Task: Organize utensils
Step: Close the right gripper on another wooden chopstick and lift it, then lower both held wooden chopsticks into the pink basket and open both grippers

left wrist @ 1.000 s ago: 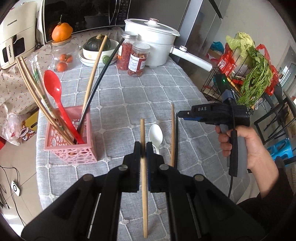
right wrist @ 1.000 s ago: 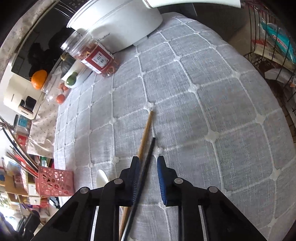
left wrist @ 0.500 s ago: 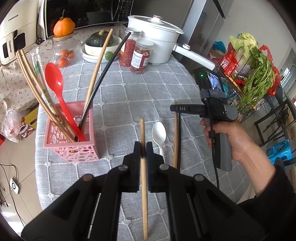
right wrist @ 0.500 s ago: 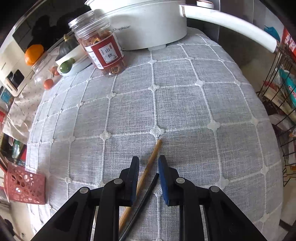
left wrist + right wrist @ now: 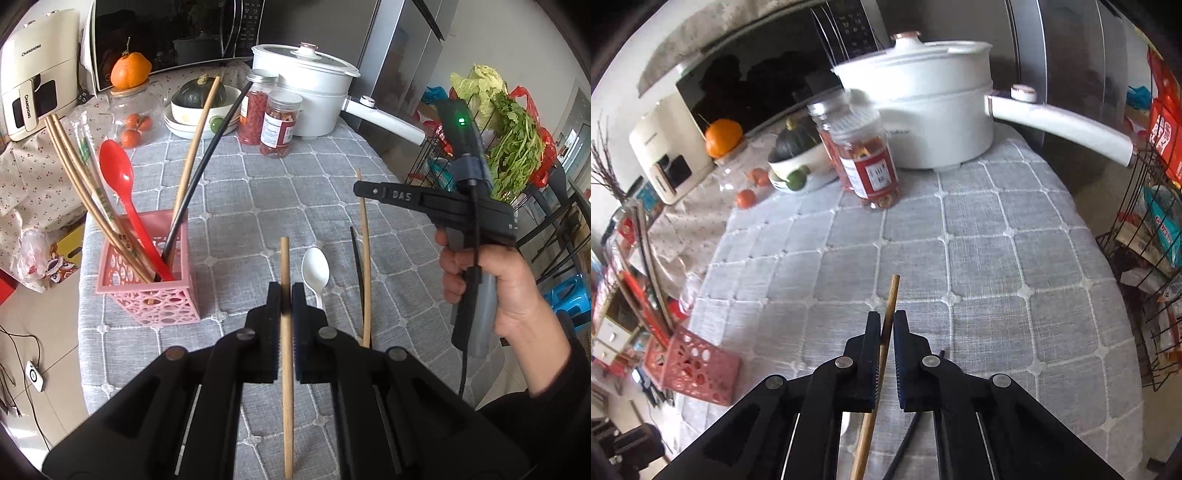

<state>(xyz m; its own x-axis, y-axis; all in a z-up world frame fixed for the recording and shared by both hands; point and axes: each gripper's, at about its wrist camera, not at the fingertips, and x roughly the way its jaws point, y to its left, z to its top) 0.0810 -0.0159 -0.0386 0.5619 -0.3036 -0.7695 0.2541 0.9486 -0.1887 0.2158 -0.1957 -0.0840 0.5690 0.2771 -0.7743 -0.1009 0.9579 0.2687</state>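
My left gripper [image 5: 286, 295] is shut on a wooden chopstick [image 5: 285, 362] and holds it above the grey checked tablecloth [image 5: 258, 206]. To its left stands a pink perforated basket [image 5: 147, 284] with several chopsticks and a red spoon [image 5: 118, 173] in it. A white spoon [image 5: 316, 275] lies on the cloth just right of the held chopstick. My right gripper [image 5: 885, 326] has closed around a second wooden chopstick [image 5: 891, 295] and holds it tilted, tip raised. A black chopstick [image 5: 908, 435] lies on the cloth beside it.
At the back stand two red-filled jars [image 5: 273, 118], a white electric pot with a long handle [image 5: 314, 96], a bowl with a dark squash [image 5: 199, 99], a glass jar under an orange [image 5: 131, 70] and a microwave. A wire rack with greens [image 5: 517, 140] stands to the right.
My right gripper rose from the cloth and tilted up, closing on the wooden chopstick and lifting its tip; the black chopstick stayed on the cloth. My left gripper kept its chopstick.
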